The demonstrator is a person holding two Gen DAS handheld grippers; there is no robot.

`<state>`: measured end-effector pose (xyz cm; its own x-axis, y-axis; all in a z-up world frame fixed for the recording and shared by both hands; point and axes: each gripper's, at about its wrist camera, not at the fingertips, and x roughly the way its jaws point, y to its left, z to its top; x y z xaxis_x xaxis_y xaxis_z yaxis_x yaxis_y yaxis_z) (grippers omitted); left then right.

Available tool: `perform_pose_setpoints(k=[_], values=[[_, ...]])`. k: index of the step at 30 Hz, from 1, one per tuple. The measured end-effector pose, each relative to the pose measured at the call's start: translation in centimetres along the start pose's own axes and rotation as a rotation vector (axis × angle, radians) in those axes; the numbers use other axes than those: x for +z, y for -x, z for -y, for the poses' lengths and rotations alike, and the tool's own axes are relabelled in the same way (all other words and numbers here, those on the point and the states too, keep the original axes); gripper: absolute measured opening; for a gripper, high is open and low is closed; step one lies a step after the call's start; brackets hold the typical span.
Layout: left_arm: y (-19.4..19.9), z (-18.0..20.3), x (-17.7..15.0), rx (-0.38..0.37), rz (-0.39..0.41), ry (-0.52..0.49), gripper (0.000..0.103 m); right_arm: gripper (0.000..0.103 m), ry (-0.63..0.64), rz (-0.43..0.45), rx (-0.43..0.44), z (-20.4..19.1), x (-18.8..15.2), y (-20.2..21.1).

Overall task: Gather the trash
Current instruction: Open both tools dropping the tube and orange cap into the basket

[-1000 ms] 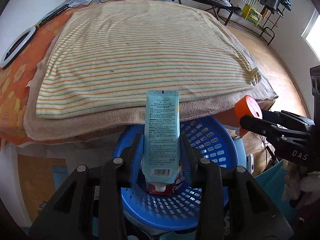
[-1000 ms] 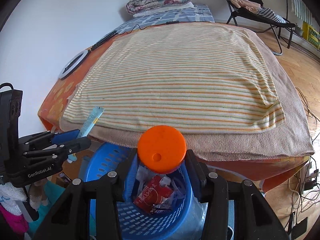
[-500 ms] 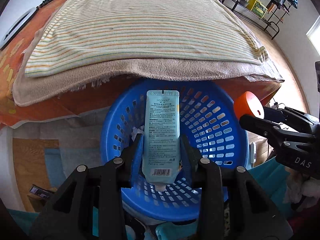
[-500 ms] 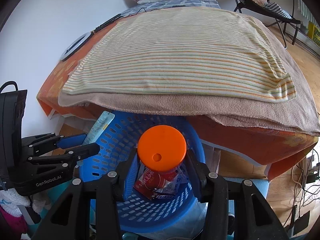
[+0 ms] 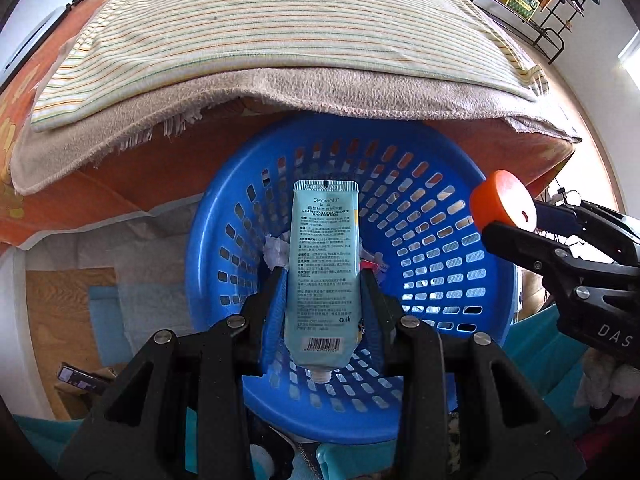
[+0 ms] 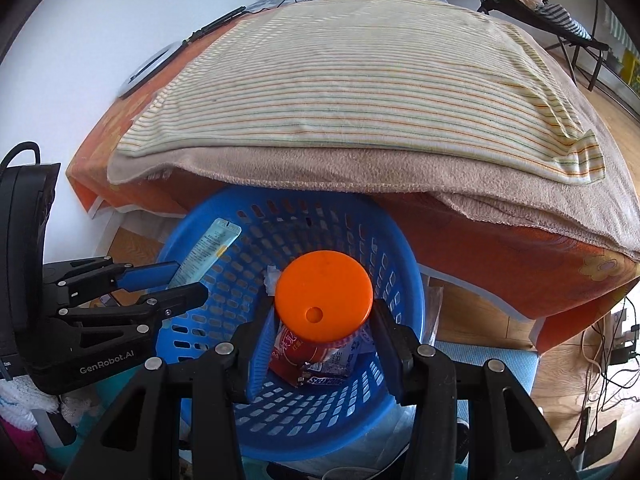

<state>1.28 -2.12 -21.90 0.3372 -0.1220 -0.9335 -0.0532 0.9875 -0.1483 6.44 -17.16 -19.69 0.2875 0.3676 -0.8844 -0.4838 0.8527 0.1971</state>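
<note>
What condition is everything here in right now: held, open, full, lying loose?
Light blue hand cream tube: uncapped, clamped nozzle-down in the left gripper.
Orange-lidded container: lid on, clamped in the right gripper.
Round blue plastic basket: upright beside the bed, partly filled.
Red snack wrappers: loose at the basket's bottom.
Crumpled white tissue: loose in the basket.

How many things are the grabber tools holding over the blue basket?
2. The left tool holds a hand cream tube; the right tool holds an orange lid. Both are above the blue basket.
</note>
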Motion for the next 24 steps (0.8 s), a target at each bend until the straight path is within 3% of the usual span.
perform_pose_setpoints(k=[19,24], values=[[-1.2,-0.3,-0.3,0.012,-0.031,0.007,0.036,0.049,-0.025,-0.025,-0.009,0.3,-0.3,-1.0],[-1.2,-0.4,-0.2,0.018,-0.032,0.012,0.036,0.056,-0.033,-0.028,-0.015,0.4,-0.3,-1.0]])
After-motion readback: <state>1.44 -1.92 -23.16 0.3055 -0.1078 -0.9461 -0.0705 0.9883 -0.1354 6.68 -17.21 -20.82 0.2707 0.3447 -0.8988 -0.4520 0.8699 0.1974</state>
